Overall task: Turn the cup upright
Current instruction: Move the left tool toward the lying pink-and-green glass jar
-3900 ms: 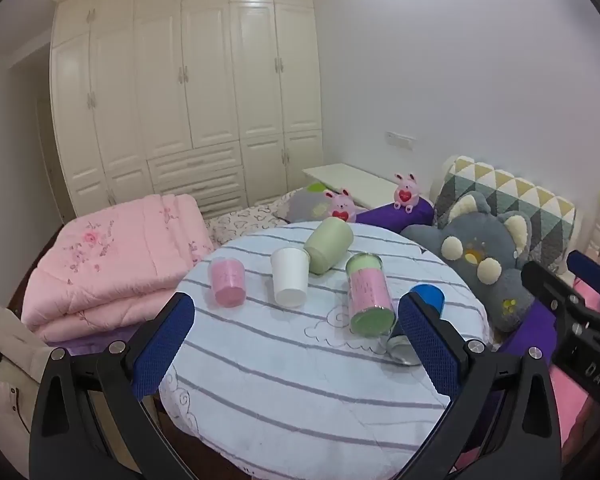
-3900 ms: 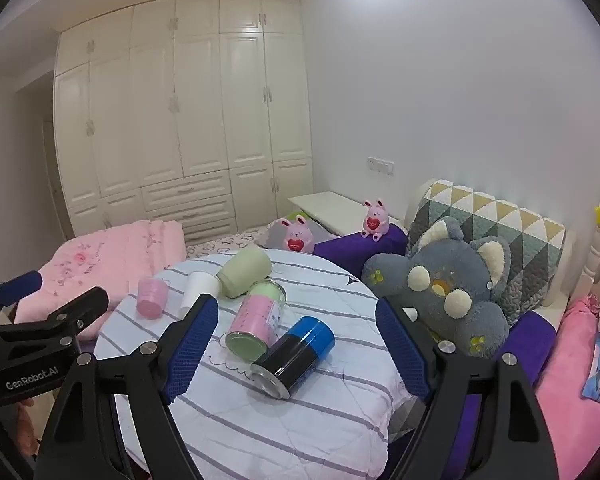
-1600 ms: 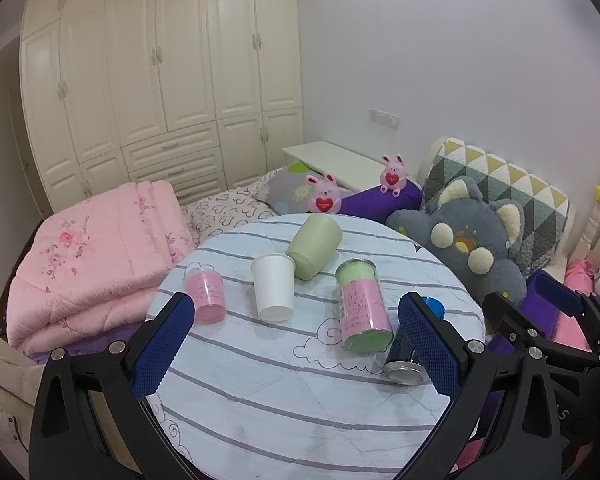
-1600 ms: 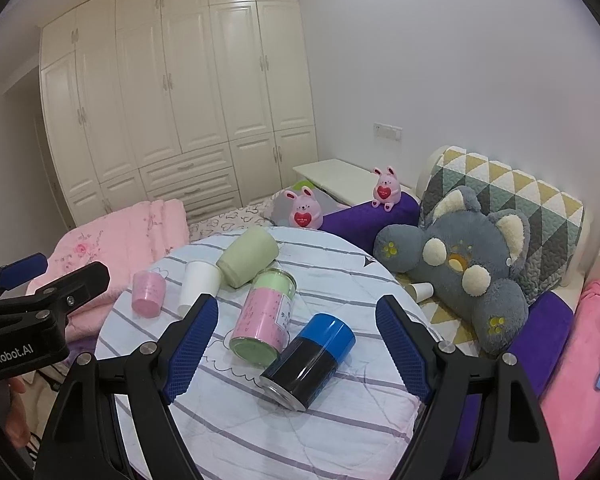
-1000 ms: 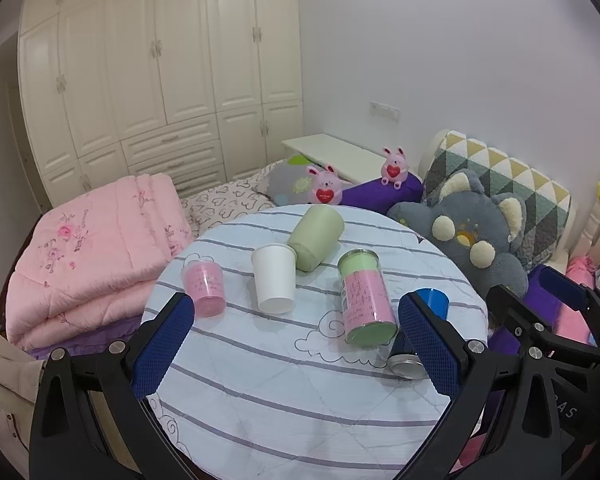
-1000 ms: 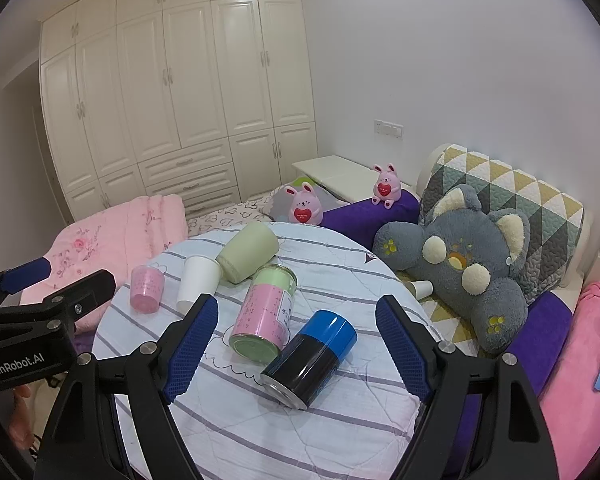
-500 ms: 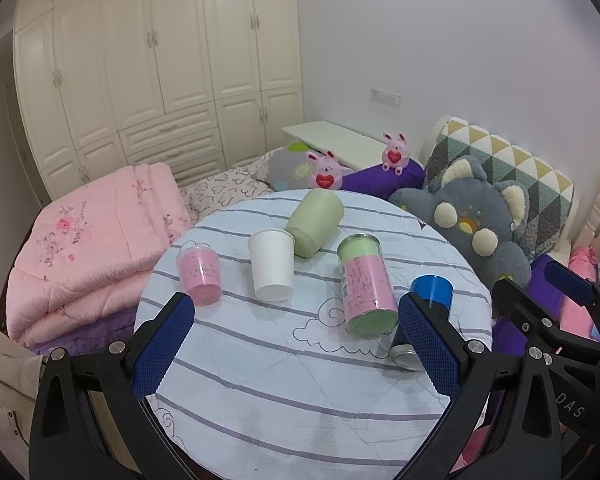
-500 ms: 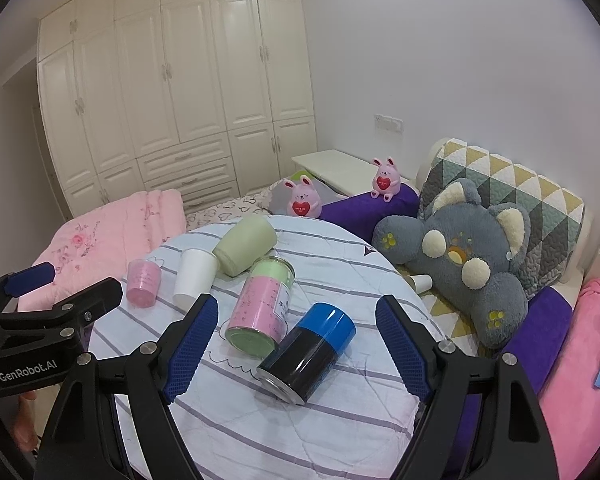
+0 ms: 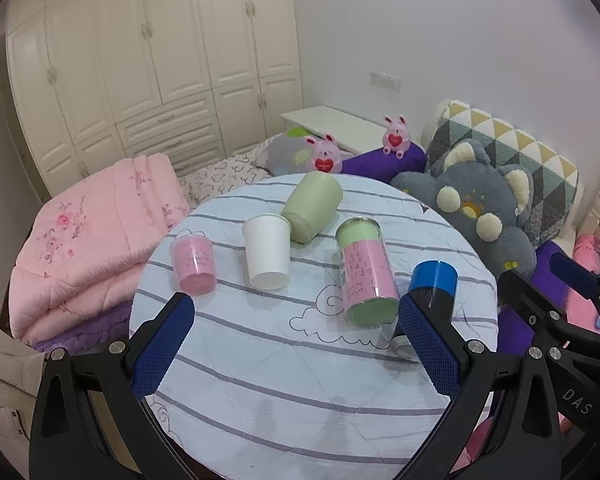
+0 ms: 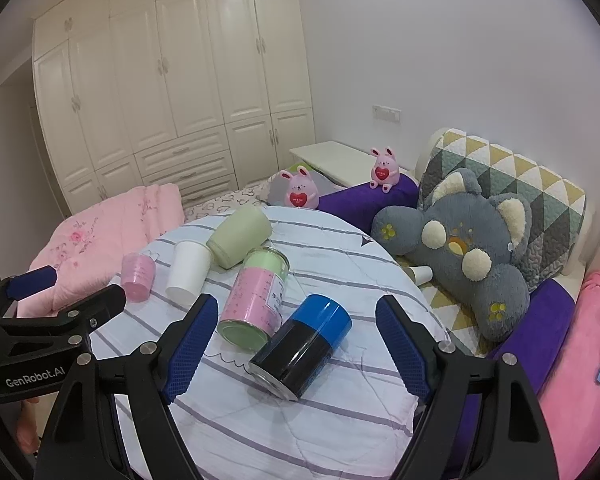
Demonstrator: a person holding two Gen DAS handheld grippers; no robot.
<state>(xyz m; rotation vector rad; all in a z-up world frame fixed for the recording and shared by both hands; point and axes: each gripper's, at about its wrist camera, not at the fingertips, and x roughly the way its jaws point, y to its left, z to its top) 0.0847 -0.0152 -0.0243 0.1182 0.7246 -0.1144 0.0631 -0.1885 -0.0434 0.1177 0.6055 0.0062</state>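
Note:
Several cups lie on their sides on a round table with a striped cloth: a small pink cup, a white paper cup, a pale green cup, a pink-and-green tumbler and a blue-and-black tumbler. They also show in the right wrist view: the blue-and-black tumbler, the pink-and-green tumbler, the green cup, the white cup and the pink cup. My left gripper is open above the table's near edge. My right gripper is open, with the blue-and-black tumbler between its fingers in view.
A folded pink quilt lies left of the table. A grey plush bear, purple cushions and two pink plush rabbits sit behind and right. A white wardrobe fills the back wall. A small paper cup lies beside the bear.
Both grippers have drifted slightly nearer the table and stayed open. The cups have not moved.

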